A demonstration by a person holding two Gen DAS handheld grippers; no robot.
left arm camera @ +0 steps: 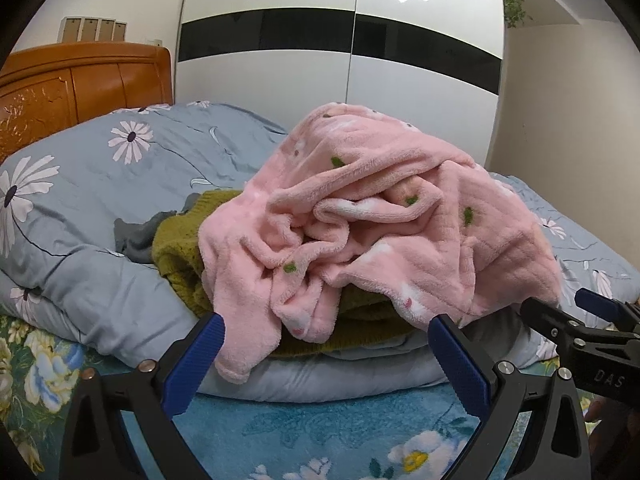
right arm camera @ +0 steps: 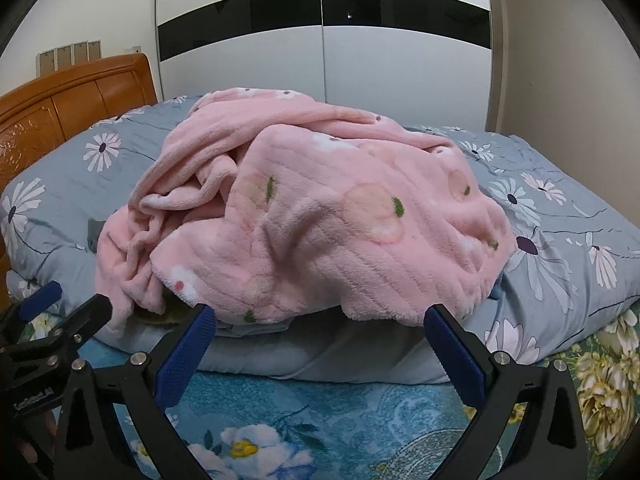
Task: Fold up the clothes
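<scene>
A grey-blue duvet printed with white daisies lies heaped across the bed, straight ahead of both tools. Nearest them, the bedsheet is teal with big pale flowers. Off to the left stands an orange wooden headboard. Behind it all rises a white wardrobe with a black band across its doors, a plant beside its top corner.

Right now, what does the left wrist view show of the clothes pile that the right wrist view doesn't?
Left wrist only: most of an olive knit sweater and a grey garment tucked beside the pink fleece garment. Right wrist only: the fleece's broad quilted side and the duvet to its right; the sweater is just a sliver. Both: the fleece on top, the wardrobe, both hand-held grippers open, holding nothing.
</scene>
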